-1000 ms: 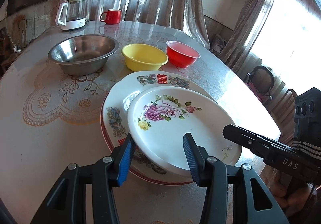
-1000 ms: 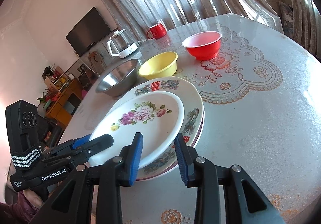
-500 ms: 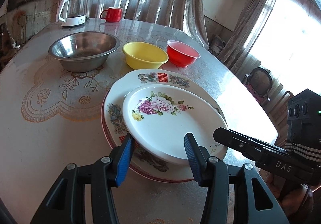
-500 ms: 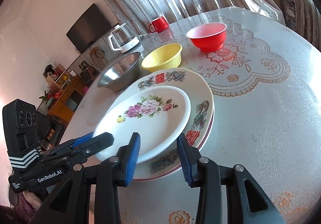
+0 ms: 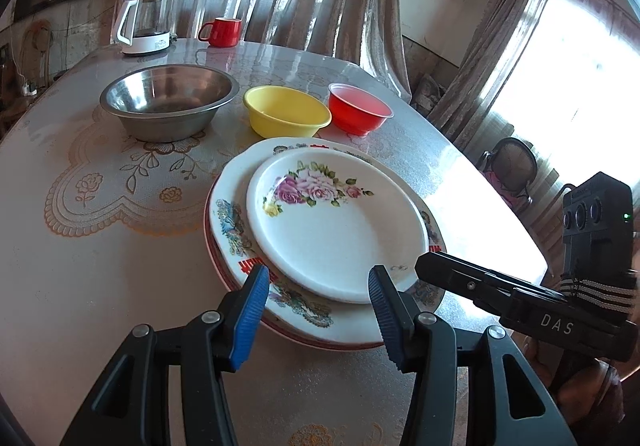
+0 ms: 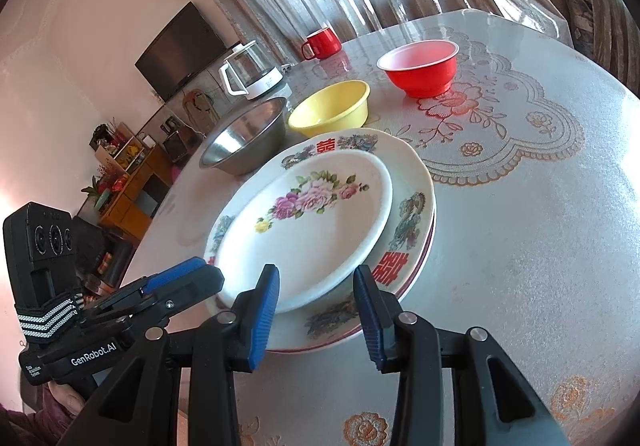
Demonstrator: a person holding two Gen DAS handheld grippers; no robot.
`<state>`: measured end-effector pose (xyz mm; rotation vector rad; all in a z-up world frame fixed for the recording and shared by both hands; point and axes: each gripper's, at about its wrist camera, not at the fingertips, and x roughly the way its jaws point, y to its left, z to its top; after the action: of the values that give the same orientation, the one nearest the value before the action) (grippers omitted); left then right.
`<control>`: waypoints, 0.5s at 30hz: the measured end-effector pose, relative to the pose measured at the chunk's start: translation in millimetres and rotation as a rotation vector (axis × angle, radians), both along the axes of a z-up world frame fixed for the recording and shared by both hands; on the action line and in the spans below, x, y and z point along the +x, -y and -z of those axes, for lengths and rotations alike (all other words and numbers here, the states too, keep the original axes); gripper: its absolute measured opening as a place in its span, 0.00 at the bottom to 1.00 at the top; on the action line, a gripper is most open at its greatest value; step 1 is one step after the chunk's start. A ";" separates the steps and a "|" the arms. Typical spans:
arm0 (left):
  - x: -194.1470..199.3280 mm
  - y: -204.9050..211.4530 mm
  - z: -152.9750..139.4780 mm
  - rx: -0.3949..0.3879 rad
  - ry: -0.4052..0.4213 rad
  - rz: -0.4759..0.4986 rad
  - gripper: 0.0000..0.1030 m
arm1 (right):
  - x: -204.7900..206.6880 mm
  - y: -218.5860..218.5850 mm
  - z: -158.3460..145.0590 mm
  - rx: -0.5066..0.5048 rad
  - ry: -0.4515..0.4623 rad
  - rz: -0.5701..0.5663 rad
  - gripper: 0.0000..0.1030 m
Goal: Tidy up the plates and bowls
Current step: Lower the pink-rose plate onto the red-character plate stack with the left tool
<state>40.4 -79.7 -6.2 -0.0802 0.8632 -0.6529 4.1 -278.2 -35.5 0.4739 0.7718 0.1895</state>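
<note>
Two plates sit stacked at frame centre: small plate (image 5: 340, 222) on large plate (image 5: 320, 314). Left gripper (image 5: 316, 300) and right gripper (image 6: 316, 304), both spread and empty, should next nest the bowls (image 5: 286, 116) squarely.

Rose plate (image 5: 340, 222) stacked — bowls (image 5: 286, 116) behind.
</note>
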 end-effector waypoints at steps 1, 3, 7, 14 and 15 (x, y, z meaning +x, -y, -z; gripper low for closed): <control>-0.4 0.1 -0.3 -0.003 -0.002 0.003 0.51 | -0.1 -0.4 0.0 0.001 0.003 -0.002 0.38; -1.3 -0.9 -0.9 -0.004 -0.003 0.003 0.51 | 0.7 -1.7 1.3 0.010 -0.001 -0.013 0.39; -0.7 -5.1 -1.5 -0.003 -0.003 -0.012 0.51 | 1.0 -3.2 1.2 -0.001 0.003 -0.013 0.39; 1.9 -11.0 -0.9 0.016 -0.002 -0.057 0.54 | 2.6 -1.6 1.9 -0.001 0.003 -0.013 0.39; 2.4 -11.6 -0.7 0.022 -0.001 -0.064 0.55 | 3.1 -1.4 2.0 0.000 0.003 -0.012 0.39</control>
<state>42.8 -68.1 -5.6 -0.0881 0.8655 -0.5829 7.2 -276.9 -37.4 0.4688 0.7720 0.2014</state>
